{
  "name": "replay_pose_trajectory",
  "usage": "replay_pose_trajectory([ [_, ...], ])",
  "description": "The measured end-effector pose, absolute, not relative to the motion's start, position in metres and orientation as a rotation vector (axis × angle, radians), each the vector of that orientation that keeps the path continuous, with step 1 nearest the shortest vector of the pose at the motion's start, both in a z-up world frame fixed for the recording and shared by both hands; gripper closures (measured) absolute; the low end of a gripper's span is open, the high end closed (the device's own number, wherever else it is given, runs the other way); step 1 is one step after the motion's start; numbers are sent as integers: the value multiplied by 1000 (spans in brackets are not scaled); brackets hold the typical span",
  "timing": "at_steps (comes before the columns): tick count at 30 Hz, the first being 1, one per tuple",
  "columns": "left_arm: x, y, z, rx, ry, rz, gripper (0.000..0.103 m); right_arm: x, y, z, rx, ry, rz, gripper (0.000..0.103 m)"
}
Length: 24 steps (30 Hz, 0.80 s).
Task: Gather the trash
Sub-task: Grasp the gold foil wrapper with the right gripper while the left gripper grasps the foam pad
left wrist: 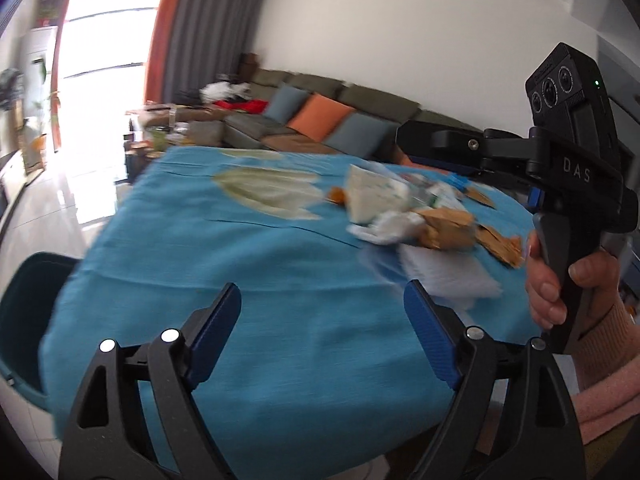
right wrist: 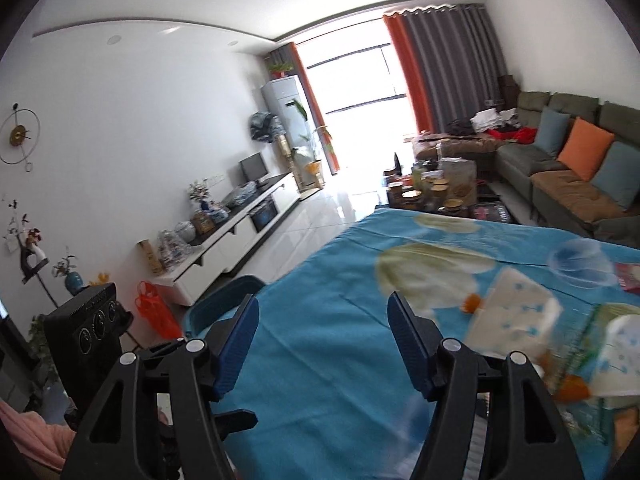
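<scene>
A pile of trash lies blurred on the blue tablecloth: a white tissue pack, crumpled white tissue, brown paper, a white sheet and a bit of orange peel. My left gripper is open over bare cloth, left of the pile, with nothing between its fingers. My right gripper is also open and empty, with the tissue pack and orange peel to its right. A teal bin stands beside the table's left edge, also visible as the bin in the right wrist view.
A hand holds the right gripper's black handle at the right. A sofa with cushions and a crowded coffee table stand beyond the table. A white TV cabinet lines the left wall, with an orange bag on the floor.
</scene>
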<state>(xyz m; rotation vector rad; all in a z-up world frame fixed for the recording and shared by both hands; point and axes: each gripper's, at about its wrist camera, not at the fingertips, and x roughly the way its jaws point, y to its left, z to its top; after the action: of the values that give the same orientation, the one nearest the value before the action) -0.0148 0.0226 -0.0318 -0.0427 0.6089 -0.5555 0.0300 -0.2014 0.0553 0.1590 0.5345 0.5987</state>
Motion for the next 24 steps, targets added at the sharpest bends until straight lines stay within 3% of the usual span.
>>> replay_pose_trajectory([
  [8, 4, -38, -54, -34, 738, -719, 22, 13, -268, 24, 116, 581, 397, 39],
  [15, 15, -64, -65, -47, 843, -745, 35, 13, -272, 2, 76, 606, 373, 40],
  [20, 19, -70, -67, -64, 859, -774, 48, 15, -274, -9, 69, 636, 371, 63],
  [22, 21, -73, -68, -63, 869, -784, 60, 9, -269, -8, 74, 639, 368, 68],
  [24, 23, -76, -70, -69, 881, -784, 63, 11, -273, -8, 85, 640, 369, 72],
])
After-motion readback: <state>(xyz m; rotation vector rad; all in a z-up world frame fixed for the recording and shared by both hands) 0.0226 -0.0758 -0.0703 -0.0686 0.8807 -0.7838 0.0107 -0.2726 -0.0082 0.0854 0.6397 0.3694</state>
